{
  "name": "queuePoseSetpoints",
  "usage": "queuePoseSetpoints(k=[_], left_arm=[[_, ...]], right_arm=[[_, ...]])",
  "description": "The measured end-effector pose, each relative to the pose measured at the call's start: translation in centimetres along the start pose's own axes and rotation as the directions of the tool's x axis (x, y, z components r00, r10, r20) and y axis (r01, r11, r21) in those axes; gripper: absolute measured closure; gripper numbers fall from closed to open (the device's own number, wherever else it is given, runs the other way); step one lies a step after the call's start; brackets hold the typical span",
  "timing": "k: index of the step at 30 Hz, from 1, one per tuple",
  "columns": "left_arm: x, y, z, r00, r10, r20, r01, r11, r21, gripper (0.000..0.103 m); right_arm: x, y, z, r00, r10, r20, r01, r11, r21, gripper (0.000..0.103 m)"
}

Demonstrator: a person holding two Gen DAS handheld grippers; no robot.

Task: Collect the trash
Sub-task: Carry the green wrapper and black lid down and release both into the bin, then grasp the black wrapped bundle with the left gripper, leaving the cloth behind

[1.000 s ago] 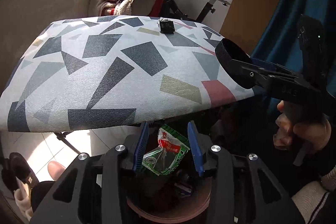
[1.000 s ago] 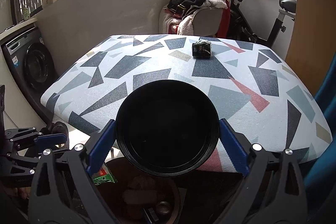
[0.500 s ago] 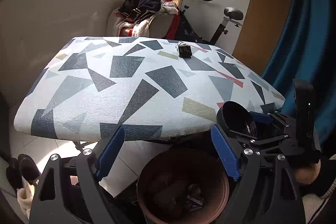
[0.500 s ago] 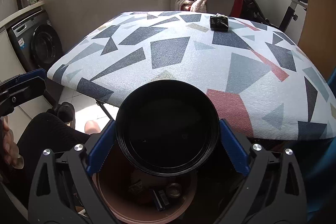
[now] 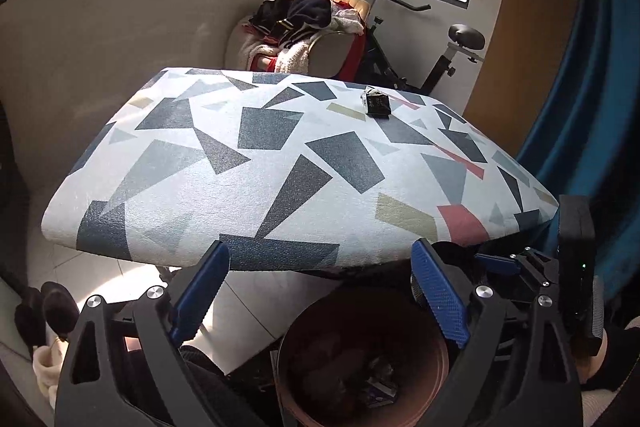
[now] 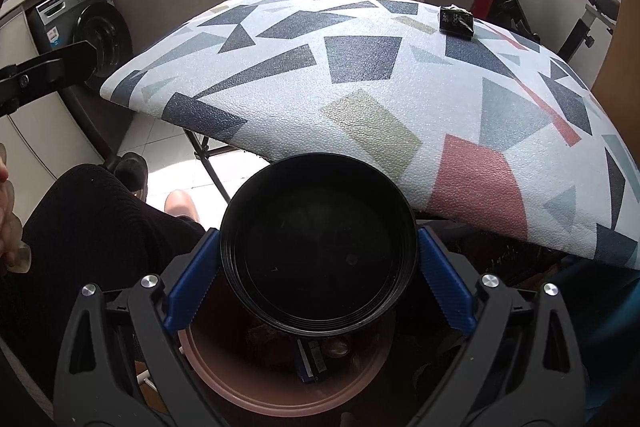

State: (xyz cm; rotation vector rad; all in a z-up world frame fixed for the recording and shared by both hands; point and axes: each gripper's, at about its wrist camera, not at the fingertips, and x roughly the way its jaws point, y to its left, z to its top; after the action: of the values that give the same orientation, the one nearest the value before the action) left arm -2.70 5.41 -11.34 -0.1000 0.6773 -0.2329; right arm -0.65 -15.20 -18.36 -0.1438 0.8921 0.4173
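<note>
My left gripper hangs over the brown bin beside the table; its jaws are opening and nothing is between them. Wrappers lie at the bottom of the bin. My right gripper is shut on a round black bowl, held tilted just above the bin's rim, with trash visible below it. A small black packet lies at the far side of the patterned table; the right wrist view also shows this packet.
The table's front edge overhangs the bin. A chair piled with clothes and an exercise bike stand behind the table. A washing machine is at the left, a blue curtain at the right. A person's leg is beside the bin.
The left gripper let go of the green snack packet and its jaws spread wide while it drew back and up. The right gripper brought the black bowl down over the bin.
</note>
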Motion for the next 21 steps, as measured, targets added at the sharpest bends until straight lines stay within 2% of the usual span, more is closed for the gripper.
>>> queuePoseSetpoints(k=[8,10,21], left_arm=[[0.17,0.15,-0.23,1.0,0.001,-0.008,-0.001,1.0,-0.007,0.013],[0.26,0.23,-0.32,1.0,0.001,-0.012,-0.002,1.0,-0.01,0.013],[0.82,0.55,-0.51,1.0,0.004,-0.024,-0.005,1.0,-0.025,0.013]], right_arm=[[0.67,0.26,-0.27,0.999,0.001,-0.037,-0.001,1.0,-0.009,0.009],[0.57,0.15,-0.28,1.0,-0.001,-0.031,0.001,1.0,-0.006,0.006],[0.48,-0.72,-0.07,1.0,-0.008,-0.028,0.009,1.0,0.024,0.006]])
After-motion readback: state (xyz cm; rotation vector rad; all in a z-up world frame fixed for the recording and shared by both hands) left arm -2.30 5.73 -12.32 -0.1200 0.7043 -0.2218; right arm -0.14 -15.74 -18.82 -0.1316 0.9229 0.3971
